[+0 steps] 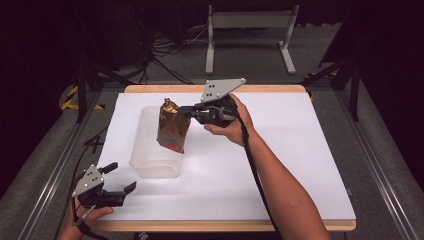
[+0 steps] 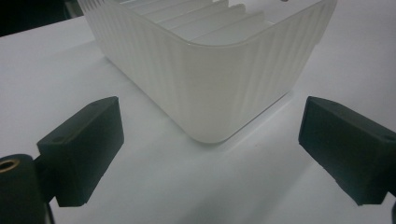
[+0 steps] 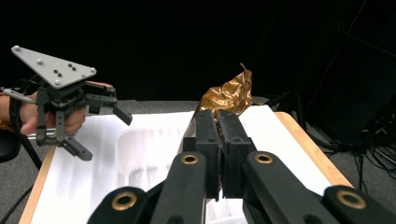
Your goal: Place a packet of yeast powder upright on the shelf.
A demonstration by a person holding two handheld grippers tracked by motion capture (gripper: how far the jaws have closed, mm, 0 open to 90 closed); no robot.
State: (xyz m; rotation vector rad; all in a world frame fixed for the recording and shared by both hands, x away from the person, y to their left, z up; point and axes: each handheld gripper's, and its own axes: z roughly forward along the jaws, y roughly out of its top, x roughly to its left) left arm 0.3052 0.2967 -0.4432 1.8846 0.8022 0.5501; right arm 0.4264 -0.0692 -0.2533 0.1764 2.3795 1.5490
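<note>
1. Left tool (image 1: 119, 177), nearest the camera, rests jaws wide on the tabletop (image 1: 280, 165), just short of the ribbed translucent bin (image 1: 150, 150).
2. Right tool (image 1: 187, 111) pinches the upright gold foil pouch (image 1: 172, 127) near its top, hanging over the bin's right edge; lowering suits next.

bag (image 1: 173, 127) held above tub (image 1: 150, 162) on table (image 1: 300, 150), left gripper (image 1: 122, 177) near tub's front-left

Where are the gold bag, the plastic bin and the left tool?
gold bag (image 1: 171, 127): high view, on the middle of its front.
plastic bin (image 2: 219, 88): left gripper view, on its ribbed near corner wall.
left tool (image 1: 121, 178): high view, midway between its open fingertips.
</note>
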